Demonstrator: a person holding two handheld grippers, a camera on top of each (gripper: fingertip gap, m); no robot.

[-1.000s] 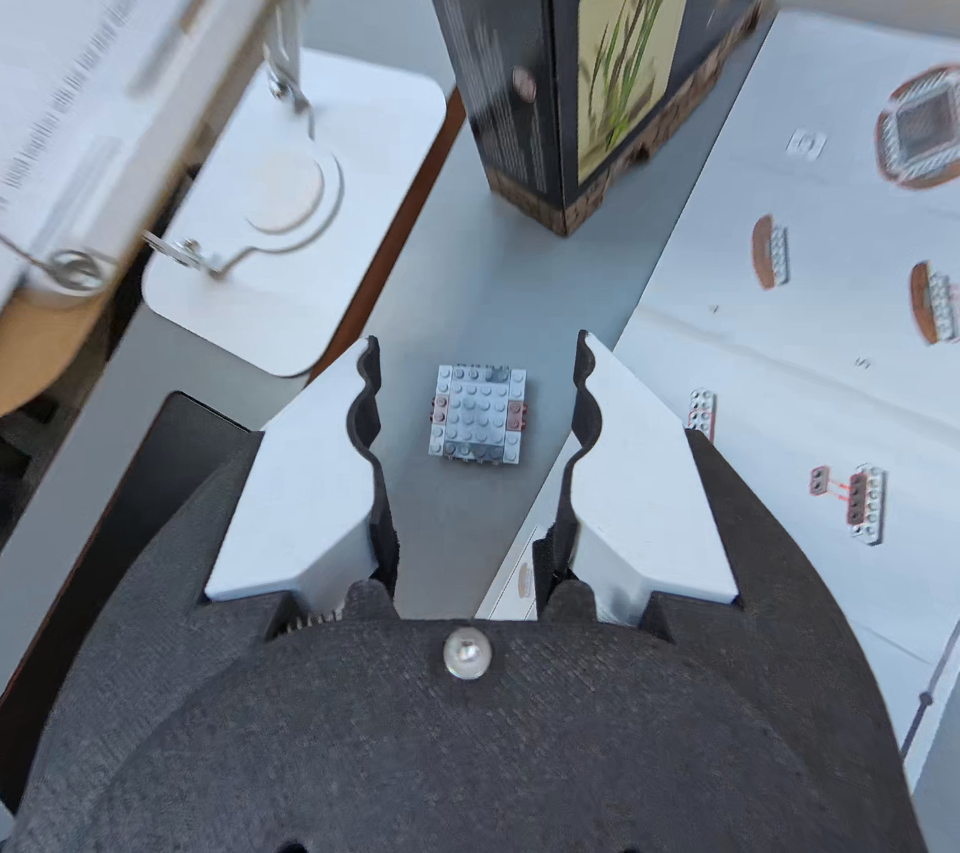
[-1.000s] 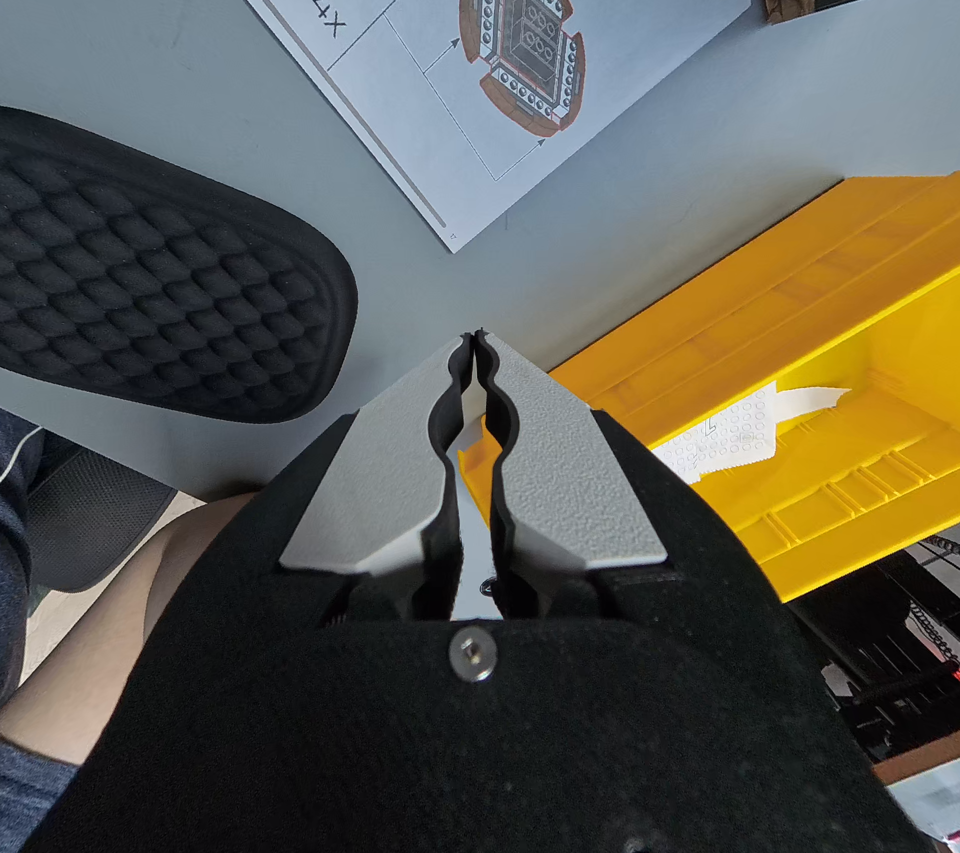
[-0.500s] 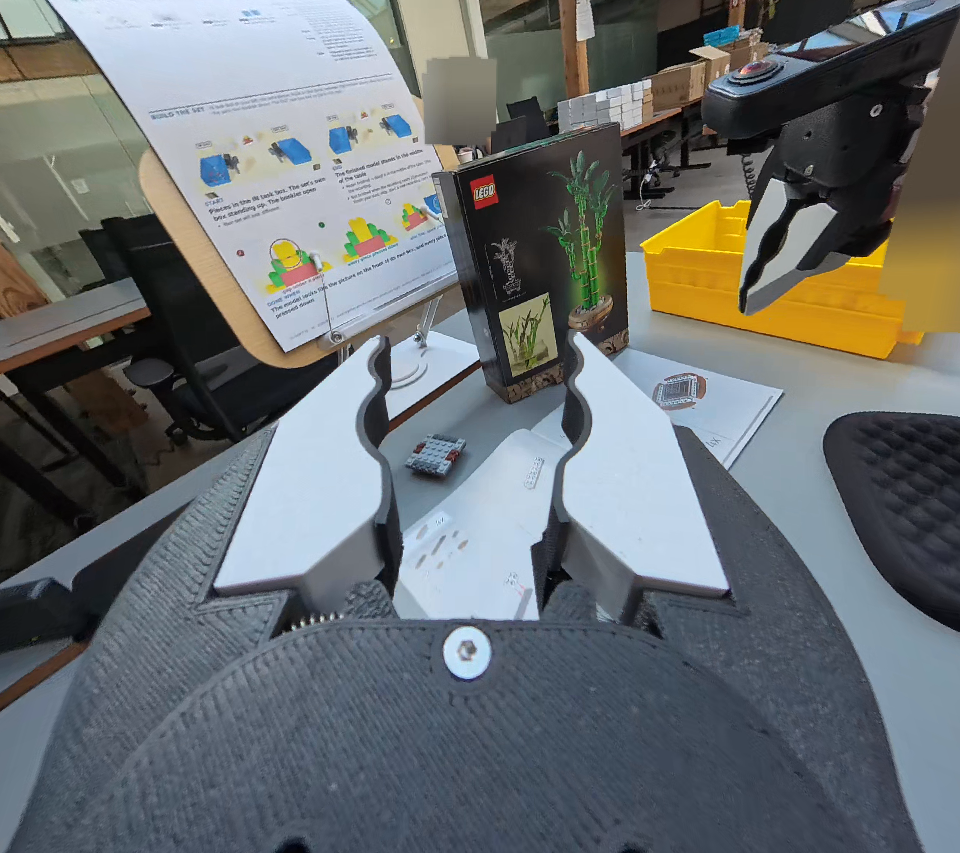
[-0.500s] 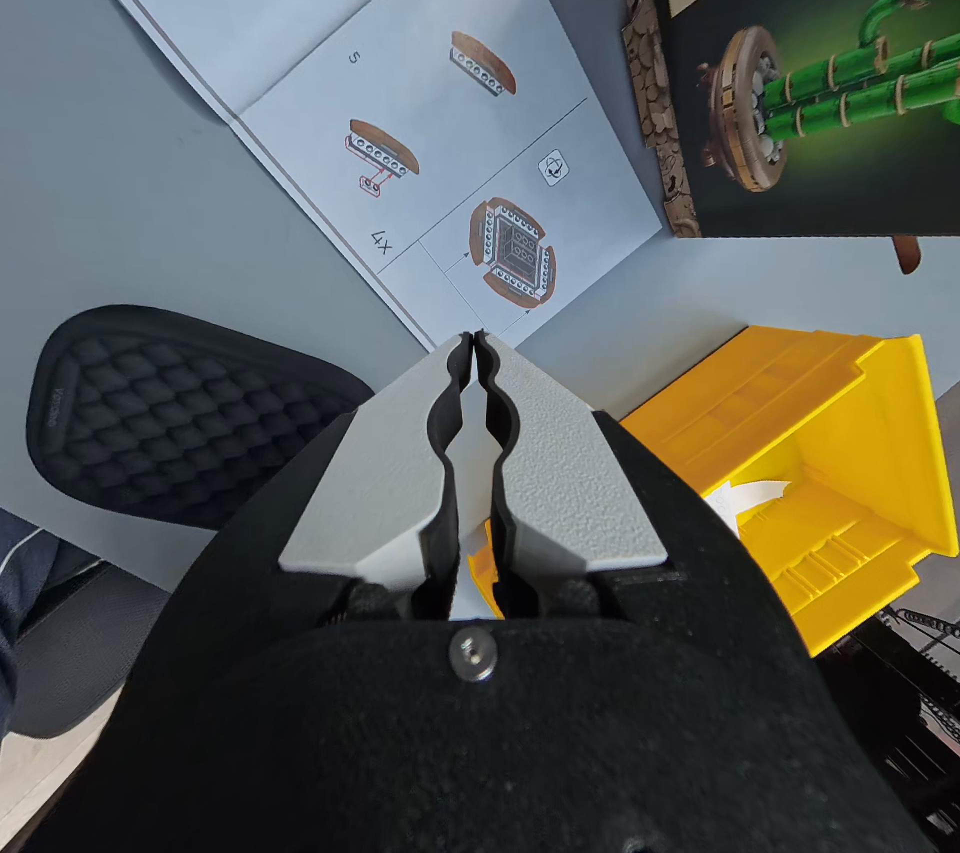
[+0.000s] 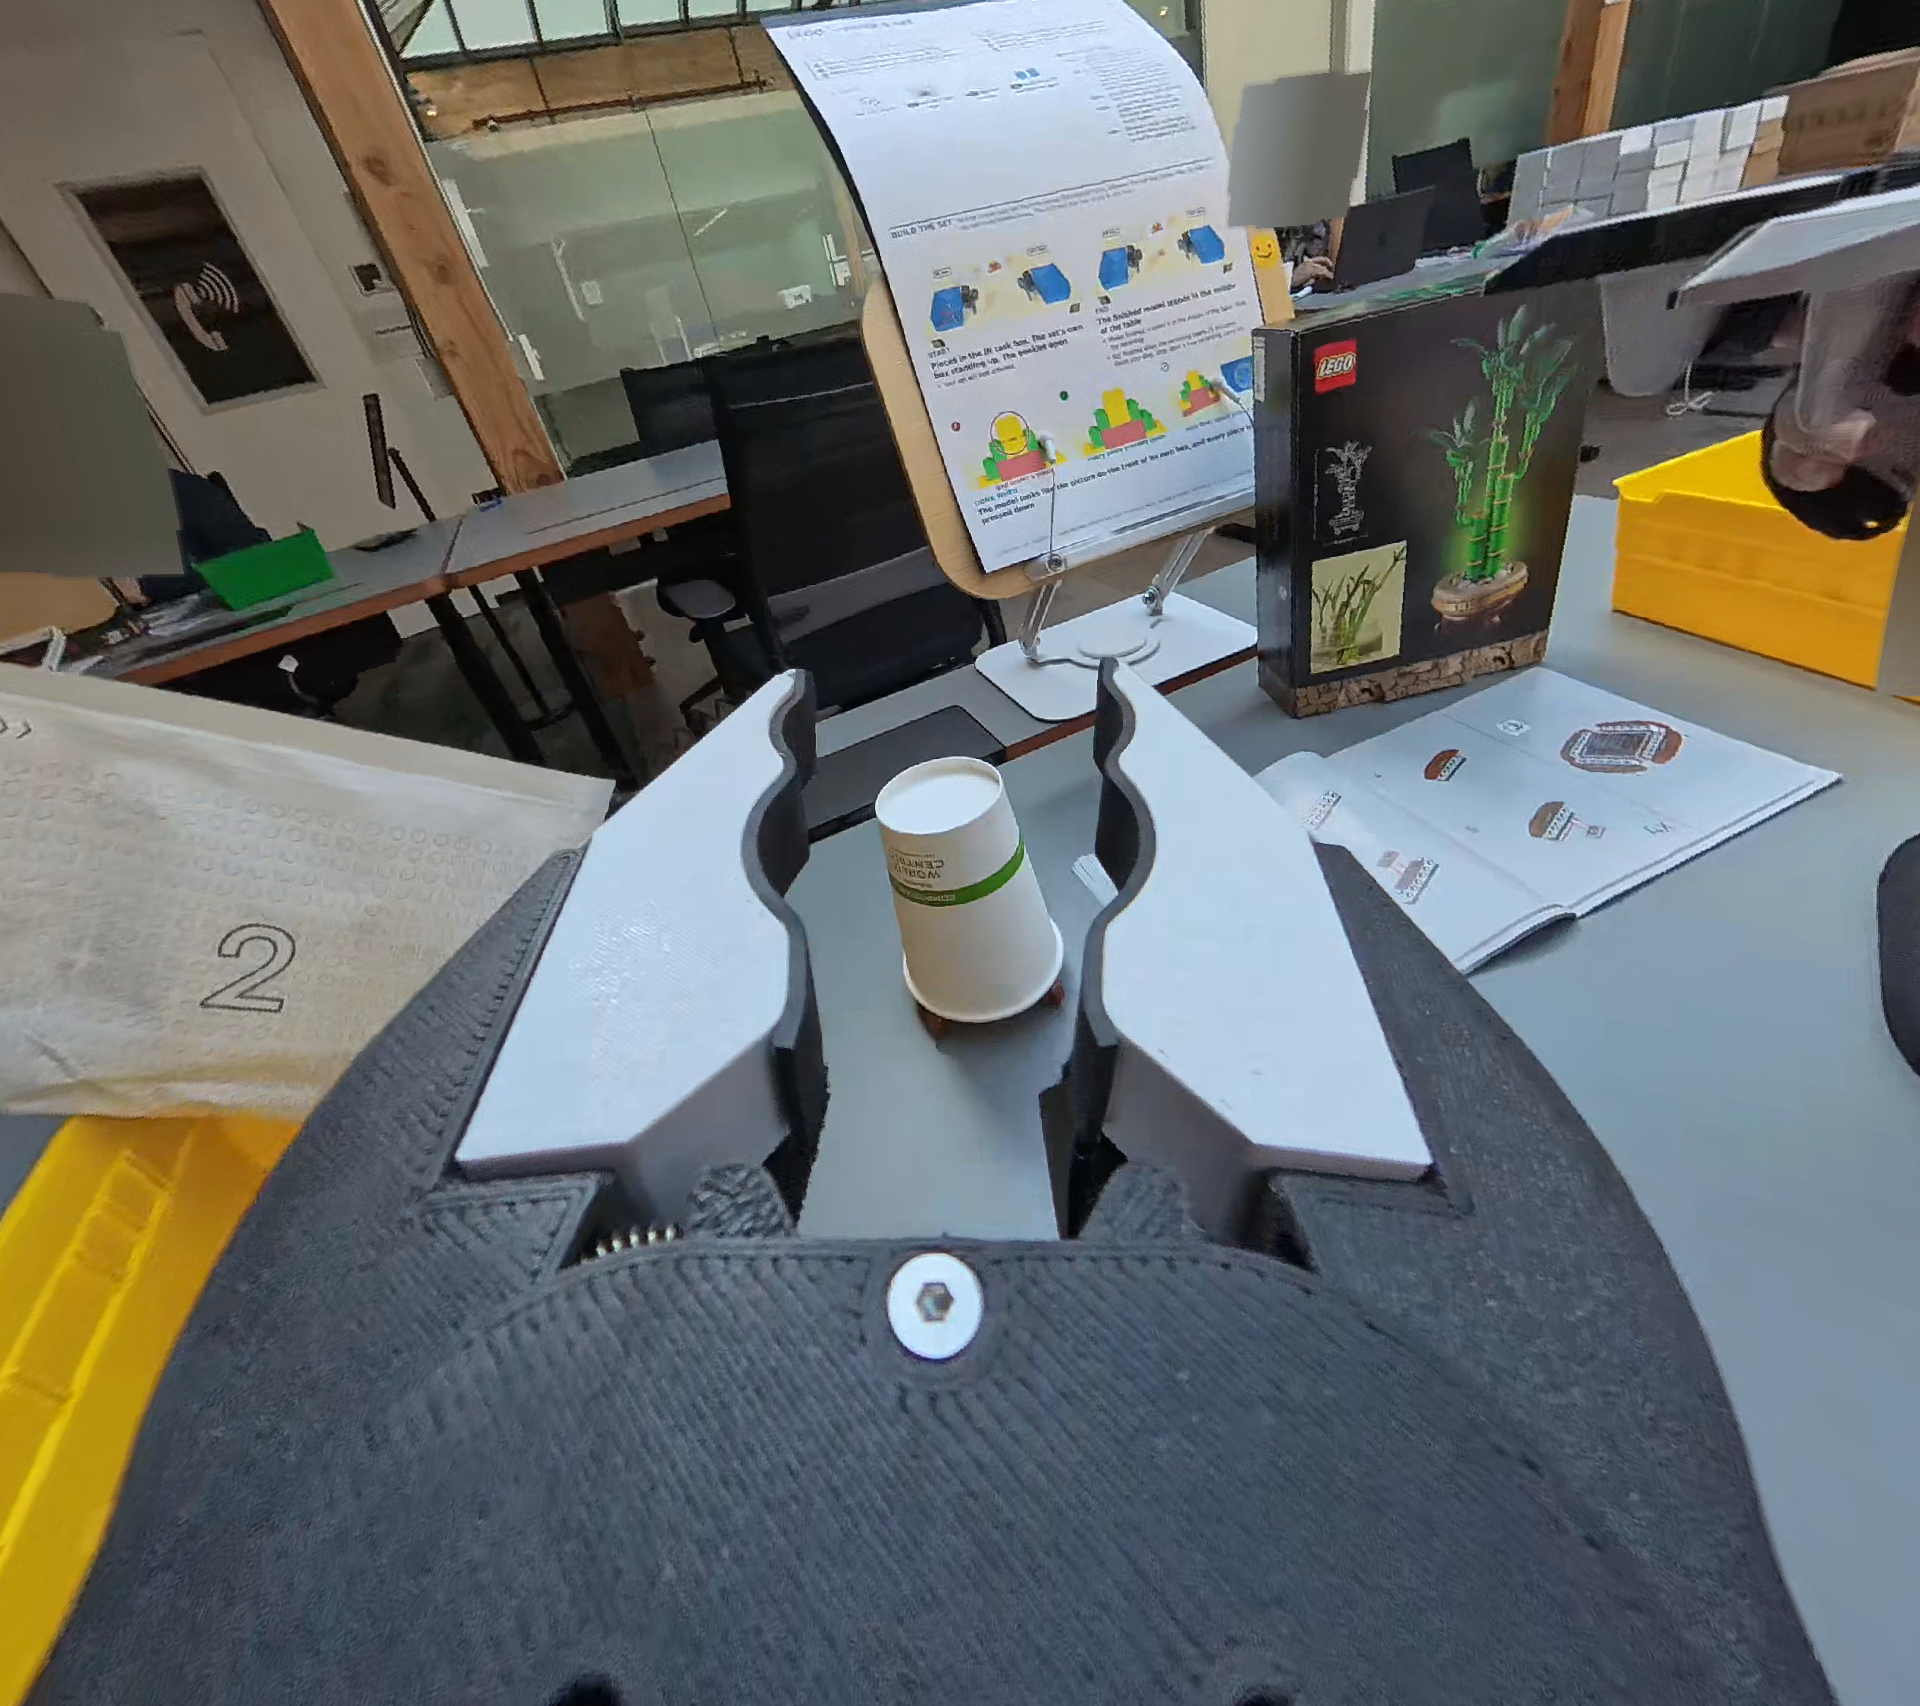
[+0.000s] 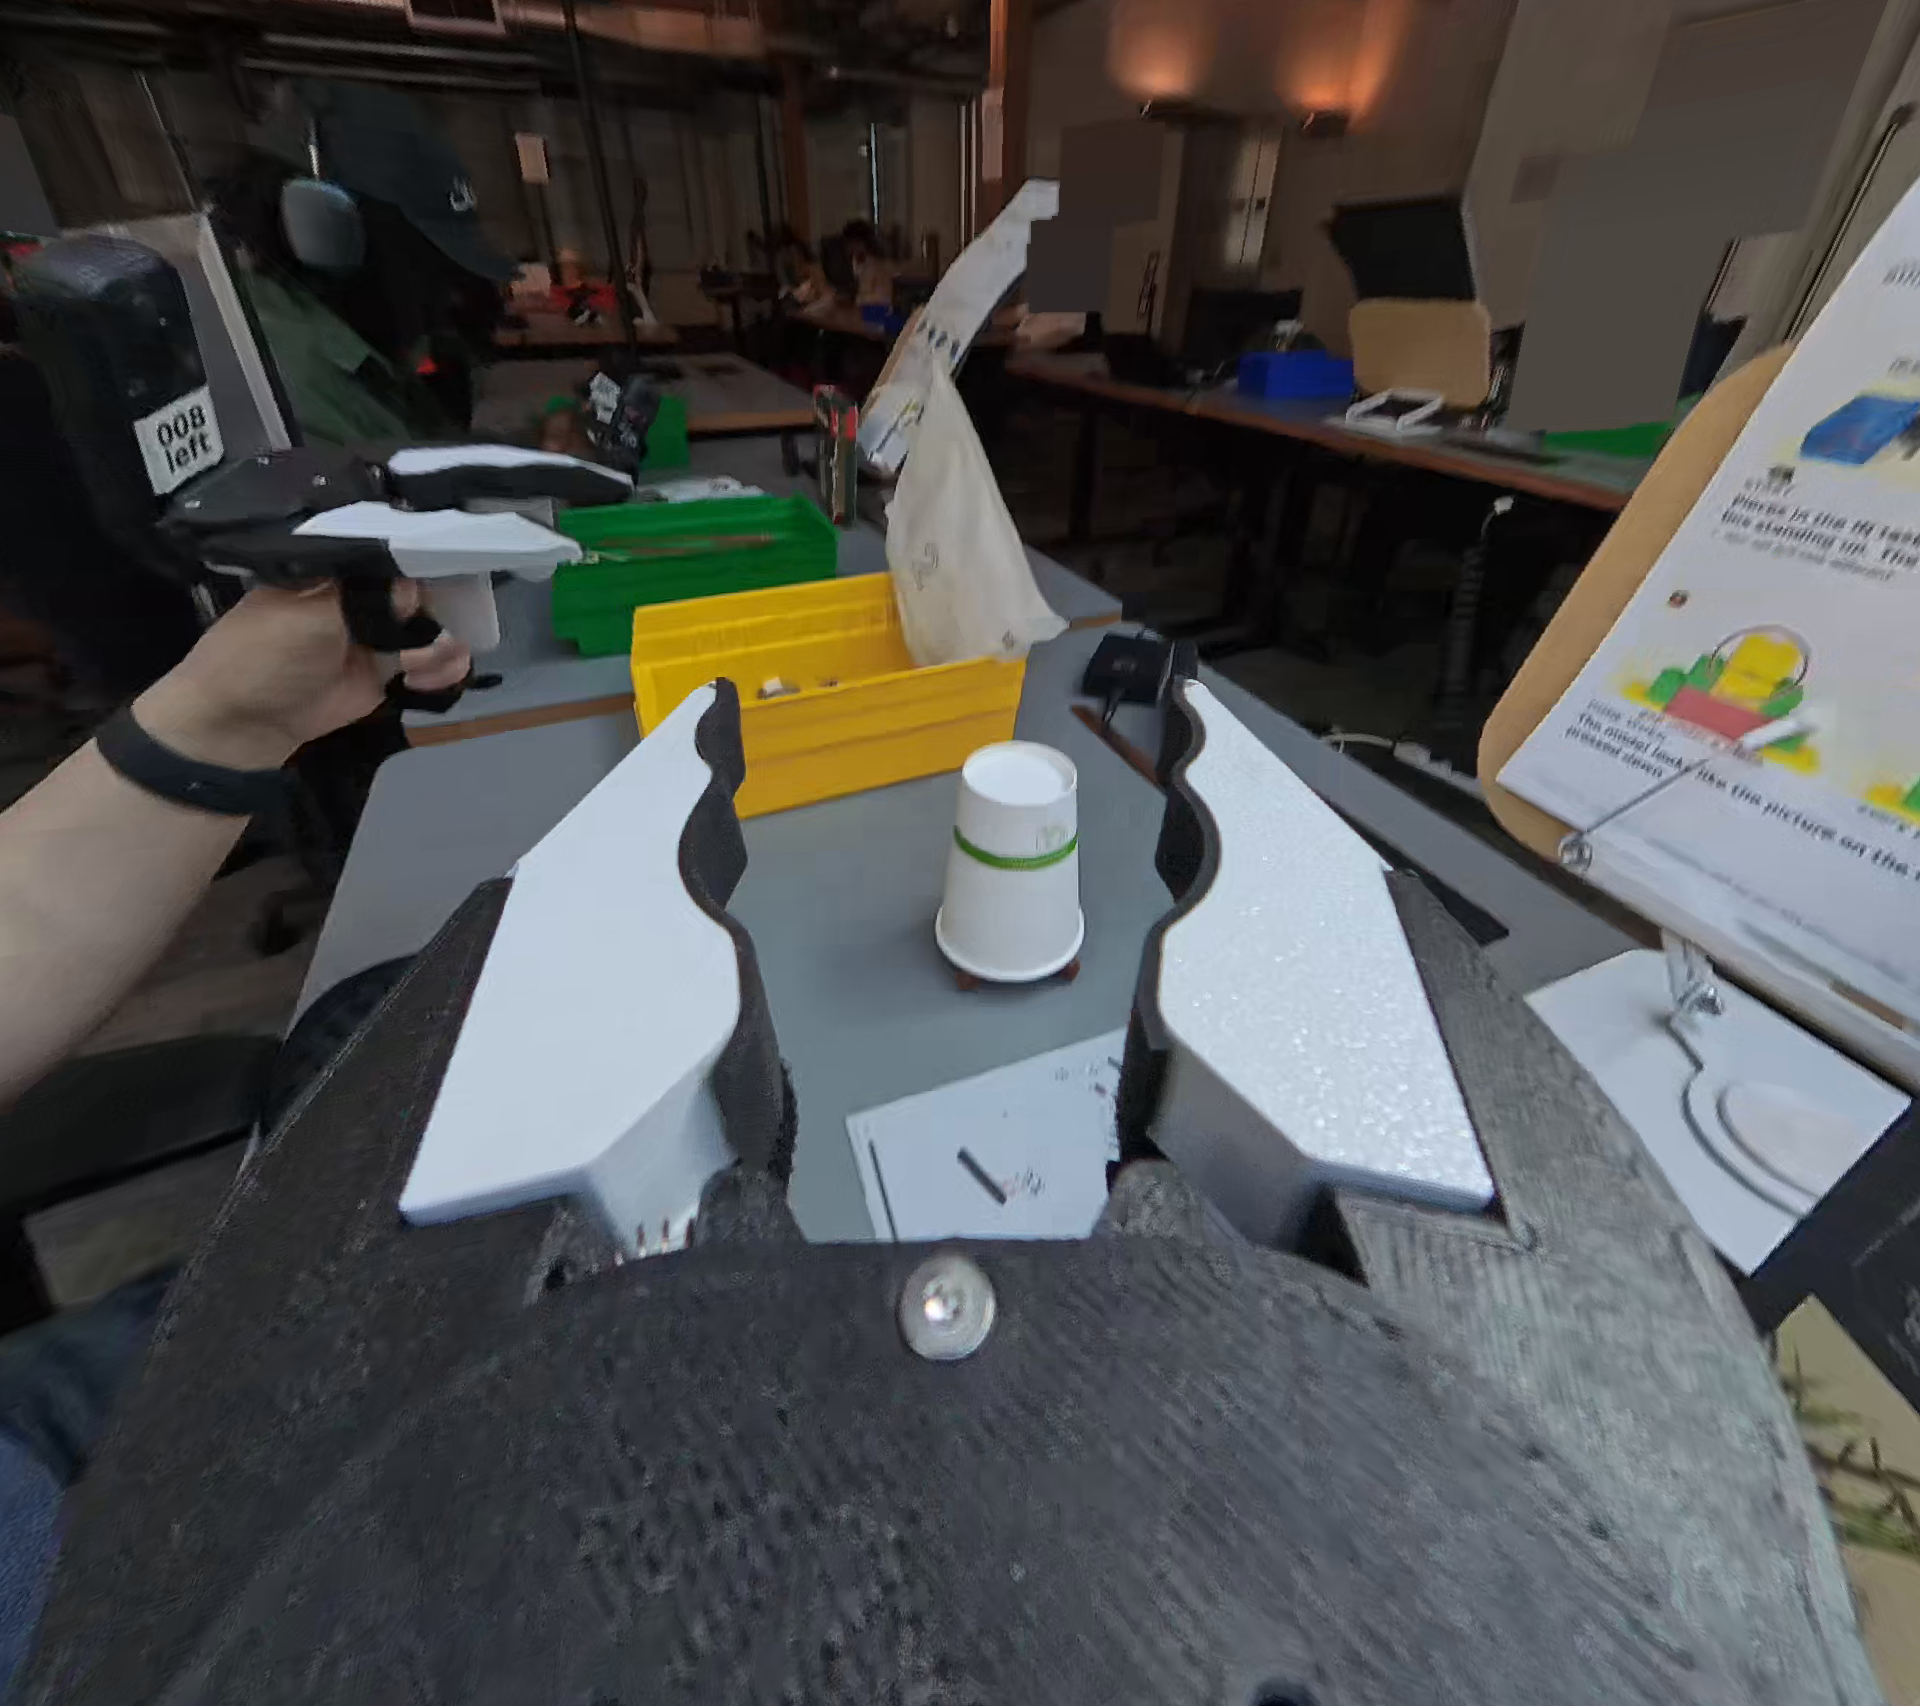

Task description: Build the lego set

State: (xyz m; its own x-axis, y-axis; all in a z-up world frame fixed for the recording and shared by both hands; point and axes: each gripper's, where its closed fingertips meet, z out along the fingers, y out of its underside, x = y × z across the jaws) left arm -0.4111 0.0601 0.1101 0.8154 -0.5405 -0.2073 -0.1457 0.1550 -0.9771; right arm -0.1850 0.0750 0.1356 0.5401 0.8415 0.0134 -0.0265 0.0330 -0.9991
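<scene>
Both tongs, left and right, gape wide and empty around an upturned paper cup at frame centre on the desk, brown lego pieces peeking beneath its rim. Upper centre in the right wrist view, a yellow bin holds small pieces and a paper bag.
</scene>
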